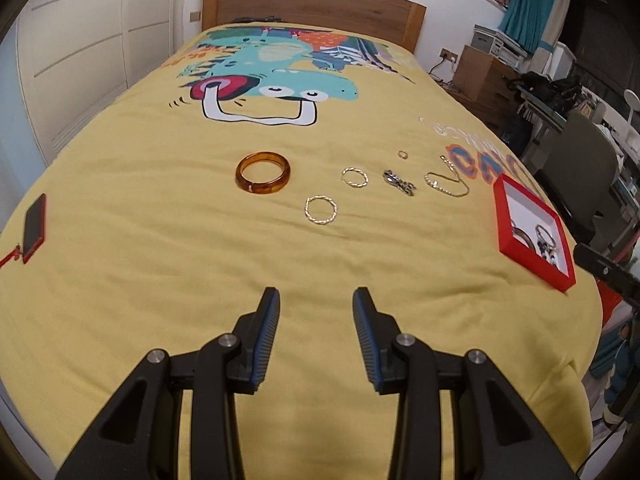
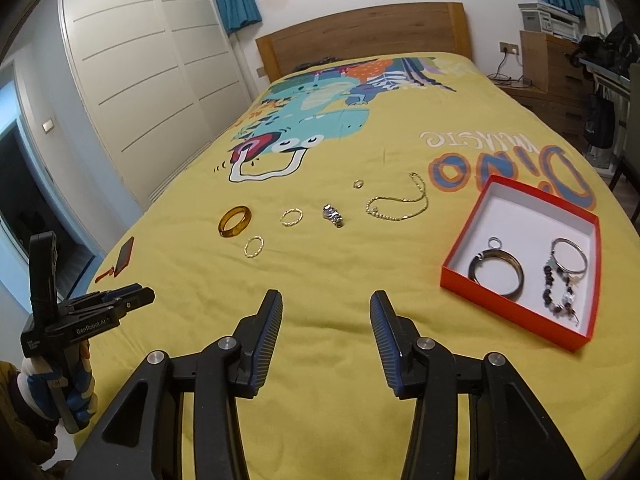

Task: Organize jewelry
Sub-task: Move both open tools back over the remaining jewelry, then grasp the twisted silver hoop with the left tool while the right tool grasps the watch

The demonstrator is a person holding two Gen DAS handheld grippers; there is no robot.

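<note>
I hold both grippers level above the bedspread (image 1: 160, 260), left gripper (image 1: 316, 300) and right gripper (image 2: 326, 304) with jaws apart, empty. Beyond lie the bangle (image 1: 263, 171), hoops, chain (image 2: 400, 204); the box (image 2: 516, 308) to the right holds bracelets.

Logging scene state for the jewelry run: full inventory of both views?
bangle: 1, amber, bedspread, left.
hoops: 2, gold, right of bangle.
small ring: 1, gold, farther back.
silver piece: 1, centre.
chain: 1, gold, left of box.
box: 1, red, white inside, right; holds rings and bracelets.
phone: 1, red, left edge.
bedspread: 1, yellow.
left gripper: jaws open, empty.
right gripper: jaws open, empty.
</note>
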